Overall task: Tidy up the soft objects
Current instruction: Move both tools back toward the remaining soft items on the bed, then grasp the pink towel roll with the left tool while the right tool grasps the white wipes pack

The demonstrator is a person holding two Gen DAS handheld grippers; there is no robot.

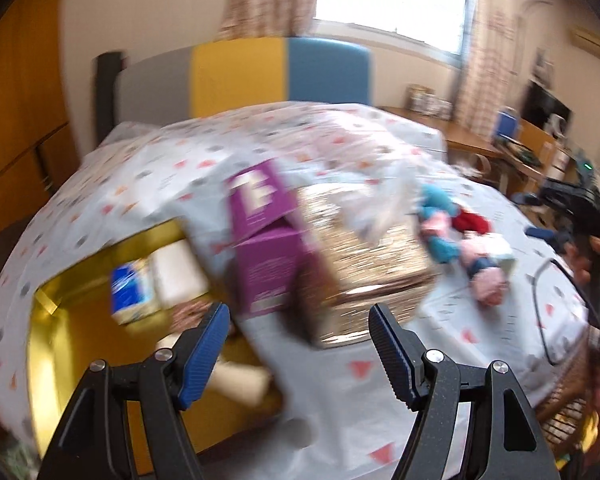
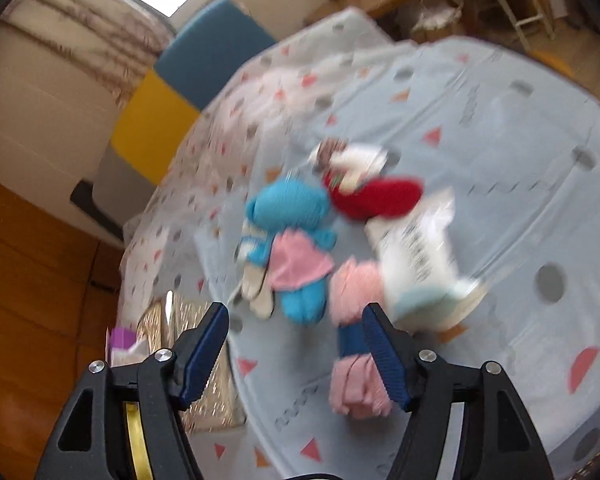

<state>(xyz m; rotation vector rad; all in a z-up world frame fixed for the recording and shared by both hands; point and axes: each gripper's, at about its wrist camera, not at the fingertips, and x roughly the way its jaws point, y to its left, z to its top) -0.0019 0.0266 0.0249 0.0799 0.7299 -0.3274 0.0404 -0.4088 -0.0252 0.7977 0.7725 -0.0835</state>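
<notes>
Soft toys (image 2: 288, 248) near right tool (image 2: 294, 350), yellow box (image 1: 52, 336) only in left view

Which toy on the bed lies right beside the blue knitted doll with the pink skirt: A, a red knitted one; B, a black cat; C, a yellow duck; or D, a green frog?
A: in the right wrist view a red knitted toy lies against the blue knitted doll on the patterned bed sheet.

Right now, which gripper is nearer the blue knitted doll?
Right. The right gripper hangs open just short of the blue knitted doll on the bed. The left gripper, also open, is across the gold box from it.
</notes>
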